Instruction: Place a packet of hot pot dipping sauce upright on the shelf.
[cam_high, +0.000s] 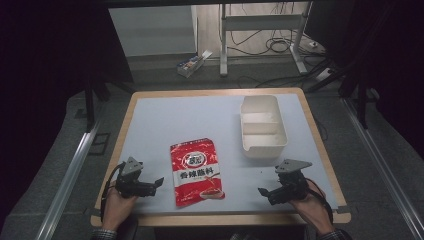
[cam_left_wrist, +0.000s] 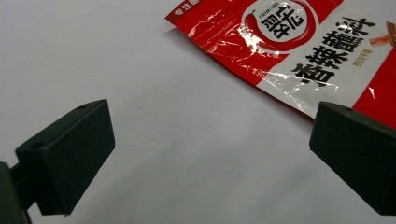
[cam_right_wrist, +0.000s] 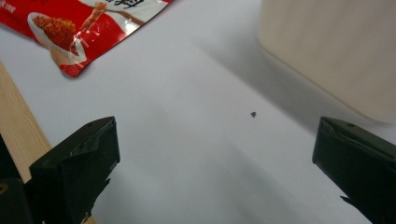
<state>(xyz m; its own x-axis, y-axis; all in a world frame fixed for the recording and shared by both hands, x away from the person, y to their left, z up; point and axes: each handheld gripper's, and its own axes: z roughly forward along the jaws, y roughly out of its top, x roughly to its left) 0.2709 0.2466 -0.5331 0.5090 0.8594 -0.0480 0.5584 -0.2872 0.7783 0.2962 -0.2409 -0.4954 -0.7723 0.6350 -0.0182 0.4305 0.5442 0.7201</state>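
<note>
A red and white seasoning packet (cam_high: 196, 172) lies flat near the front middle of the pale mat (cam_high: 165, 120). My left gripper (cam_high: 159, 182) rests low at the packet's left, jaws wide open and empty. The packet (cam_left_wrist: 299, 46) lies ahead and to the right in the left gripper view, its edge just behind the right jaw. My right gripper (cam_high: 262, 191) sits at the packet's right, also open with nothing between its jaws. In the right gripper view the packet's corner (cam_right_wrist: 70, 28) is at upper left and the cream container (cam_right_wrist: 336, 51) at upper right.
A cream two-compartment container (cam_high: 263, 126) stands on the mat at the back right. The wooden table edge (cam_high: 220, 218) runs along the front. A tiny dark speck (cam_right_wrist: 253, 114) lies on the mat. Beyond the table are a small box (cam_high: 191, 64), table legs and cables.
</note>
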